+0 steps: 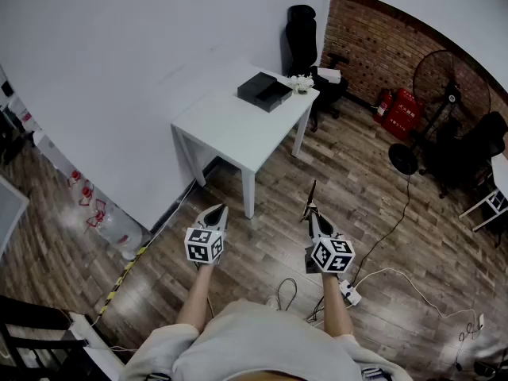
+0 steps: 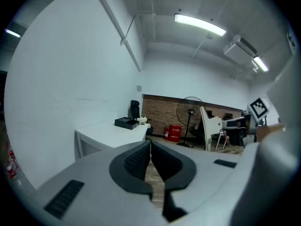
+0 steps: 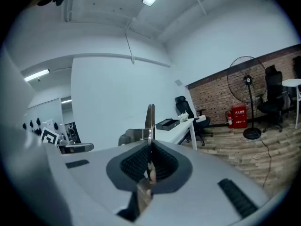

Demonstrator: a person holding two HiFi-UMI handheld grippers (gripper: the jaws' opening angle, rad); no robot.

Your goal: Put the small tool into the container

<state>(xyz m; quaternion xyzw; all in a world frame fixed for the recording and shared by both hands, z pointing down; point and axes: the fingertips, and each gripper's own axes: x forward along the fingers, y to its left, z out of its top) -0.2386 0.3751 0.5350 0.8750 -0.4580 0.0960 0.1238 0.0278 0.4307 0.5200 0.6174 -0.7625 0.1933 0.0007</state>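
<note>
Right gripper [image 3: 149, 147] pinches the slim metal tool [image 3: 149, 119], left gripper [image 2: 150, 145] closed on nothing; best carry it steadily to the black container [image 1: 264, 91] on the far worktop [image 1: 230, 125]

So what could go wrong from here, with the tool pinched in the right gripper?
The thin small tool, standing well out of the right gripper's shut jaws, could pivot or slip while carried. The container sits at the far corner of the table, so a long reach may nudge it.
</note>
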